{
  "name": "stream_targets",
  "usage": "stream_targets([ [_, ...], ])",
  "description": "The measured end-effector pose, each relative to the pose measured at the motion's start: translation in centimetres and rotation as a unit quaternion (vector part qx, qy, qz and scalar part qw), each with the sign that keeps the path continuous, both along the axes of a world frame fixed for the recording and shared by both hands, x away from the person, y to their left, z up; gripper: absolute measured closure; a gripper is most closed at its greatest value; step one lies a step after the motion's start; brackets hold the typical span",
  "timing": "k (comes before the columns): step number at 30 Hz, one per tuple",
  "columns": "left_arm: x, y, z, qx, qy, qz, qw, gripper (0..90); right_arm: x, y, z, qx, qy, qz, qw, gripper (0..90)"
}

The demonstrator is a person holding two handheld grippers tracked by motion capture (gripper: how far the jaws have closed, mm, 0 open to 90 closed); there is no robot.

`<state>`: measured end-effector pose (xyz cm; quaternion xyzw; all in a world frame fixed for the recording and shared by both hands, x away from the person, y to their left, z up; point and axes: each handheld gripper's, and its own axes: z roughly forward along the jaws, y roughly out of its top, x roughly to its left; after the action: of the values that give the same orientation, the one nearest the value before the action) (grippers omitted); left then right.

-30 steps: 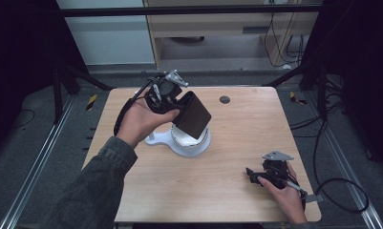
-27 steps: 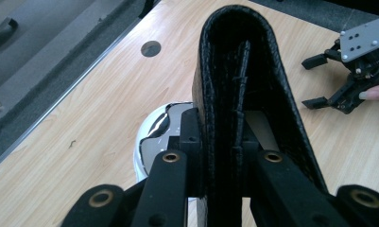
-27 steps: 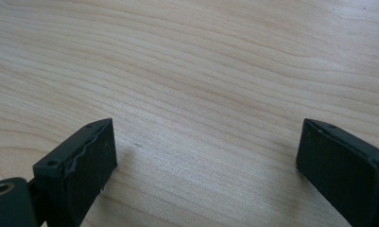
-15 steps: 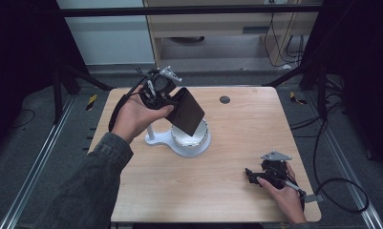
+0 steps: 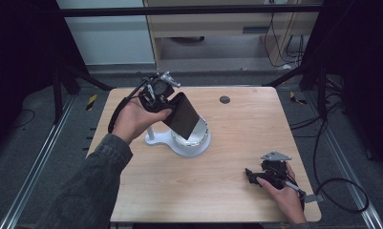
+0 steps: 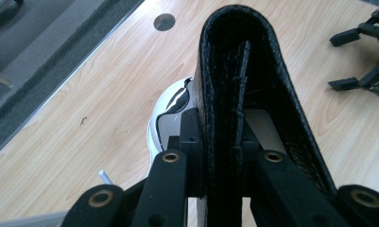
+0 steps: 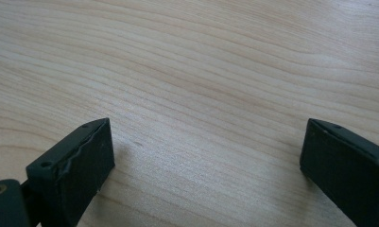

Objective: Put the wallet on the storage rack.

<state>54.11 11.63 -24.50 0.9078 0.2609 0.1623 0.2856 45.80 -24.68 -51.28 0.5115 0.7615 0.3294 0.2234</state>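
A black leather wallet [image 5: 183, 116] hangs tilted over a white stand [image 5: 191, 144] near the middle of the table. My left gripper [image 5: 171, 102] is shut on the wallet's upper end, and a hand holds it from the left. In the left gripper view the wallet [image 6: 239, 71] runs folded edge up between the jaws of the left gripper [image 6: 222, 149], with the white stand [image 6: 170, 118] below it. My right gripper [image 5: 250, 175] lies on the table at the front right, open. In its own view the right gripper [image 7: 206, 156] has only bare wood between its jaws.
The wooden table [image 5: 246, 129] has a round dark cable hole [image 5: 224, 99] at the back, the same cable hole [image 6: 164, 21] showing in the left gripper view. A thin white post [image 5: 151, 130] rises from the stand's left side. Cables trail off the table's right edge.
The left gripper with the wallet has shifted a little to the left and the wallet has turned slightly over the stand. The right gripper has stayed put.
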Motion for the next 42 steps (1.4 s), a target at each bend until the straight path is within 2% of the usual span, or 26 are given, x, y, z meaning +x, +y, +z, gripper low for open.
stream_targets([
  [4,0.5,-0.3,-1.0,0.001,0.008,-0.002,1.0,79.8,0.0,0.0,0.0,0.0,0.0,0.002,1.0,3.9],
  [8,1.0,-0.6,-1.9,0.011,0.012,0.0,0.9999,79.8,0.0,0.0,0.0,-0.001,-0.001,0.003,1.0,3.9],
  [14,2.0,-0.9,-3.1,0.008,0.021,0.005,0.9997,79.8,-0.1,0.0,0.0,0.0,0.0,0.004,1.0,3.8],
  [25,3.1,-2.1,-4.5,0.016,0.034,0.001,0.9993,79.7,-0.2,0.1,0.0,0.002,0.002,0.004,1.0,3.7],
  [42,3.8,-3.3,-6.1,0.025,0.051,-0.004,0.9984,79.6,-0.2,0.0,0.0,0.001,0.001,0.007,1.0,3.6],
])
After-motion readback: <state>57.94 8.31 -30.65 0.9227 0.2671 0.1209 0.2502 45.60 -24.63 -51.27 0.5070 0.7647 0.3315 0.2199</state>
